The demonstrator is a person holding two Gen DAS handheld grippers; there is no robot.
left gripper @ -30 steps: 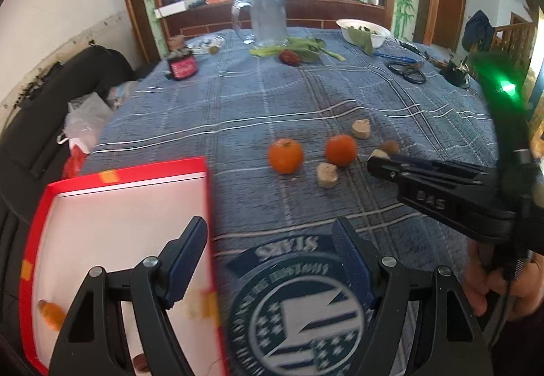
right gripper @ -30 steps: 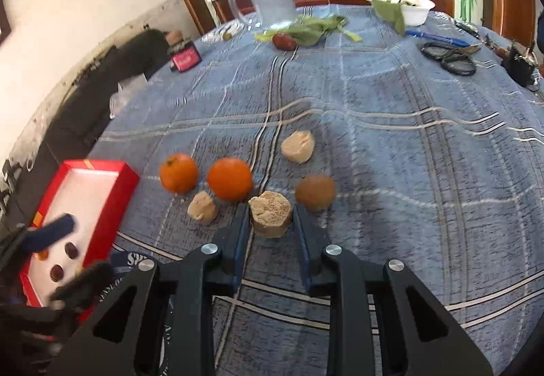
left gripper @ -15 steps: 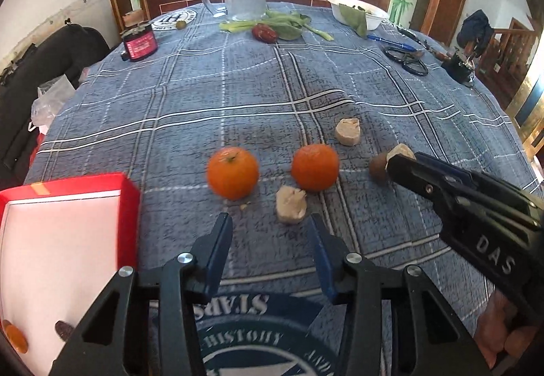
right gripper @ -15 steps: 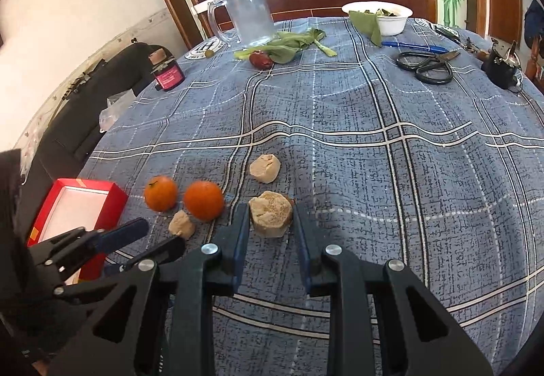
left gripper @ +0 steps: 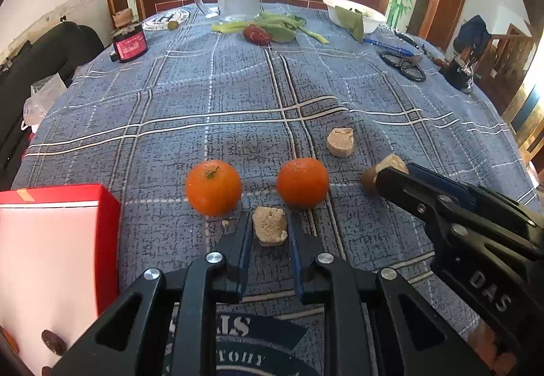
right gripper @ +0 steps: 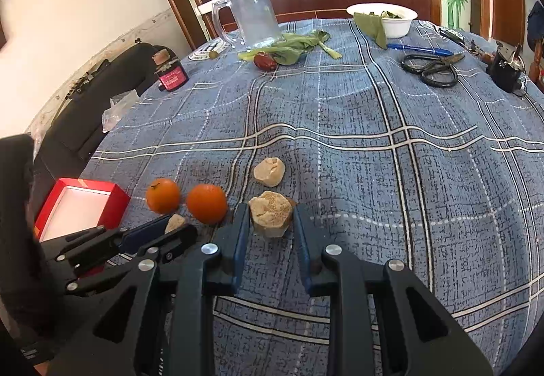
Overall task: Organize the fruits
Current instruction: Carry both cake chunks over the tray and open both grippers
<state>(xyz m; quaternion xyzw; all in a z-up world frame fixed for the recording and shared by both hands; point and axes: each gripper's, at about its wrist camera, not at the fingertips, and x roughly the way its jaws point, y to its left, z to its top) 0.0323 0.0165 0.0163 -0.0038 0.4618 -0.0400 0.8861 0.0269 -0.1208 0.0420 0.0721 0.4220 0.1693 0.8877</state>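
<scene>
I hold two black grippers over a round table covered with a blue plaid cloth (left gripper: 238, 97). My left gripper (left gripper: 269, 231) sits low on the cloth with its two fingers set around a small tan chunk of fruit (left gripper: 269, 225); the fingers lie close on both sides, but I cannot tell whether they press it. Just beyond that chunk stand two oranges, the left orange (left gripper: 213, 187) and the right orange (left gripper: 302, 182), slightly apart. My right gripper (right gripper: 271, 223) is clamped on a larger tan chunk (right gripper: 270, 212), which touches both fingers; a brown fruit (left gripper: 369, 179) peeks from behind it in the left view. A third tan piece (right gripper: 269, 172) lies on the cloth just past it. To my left, at the table's edge, is an open red box (left gripper: 108, 233) with a white inside, holding a dark piece (left gripper: 53, 342) near its bottom. At the far side stand a glass pitcher (right gripper: 253, 18), leafy greens (right gripper: 292, 46), a white bowl (right gripper: 397, 18) and black scissors (right gripper: 431, 69).
</scene>
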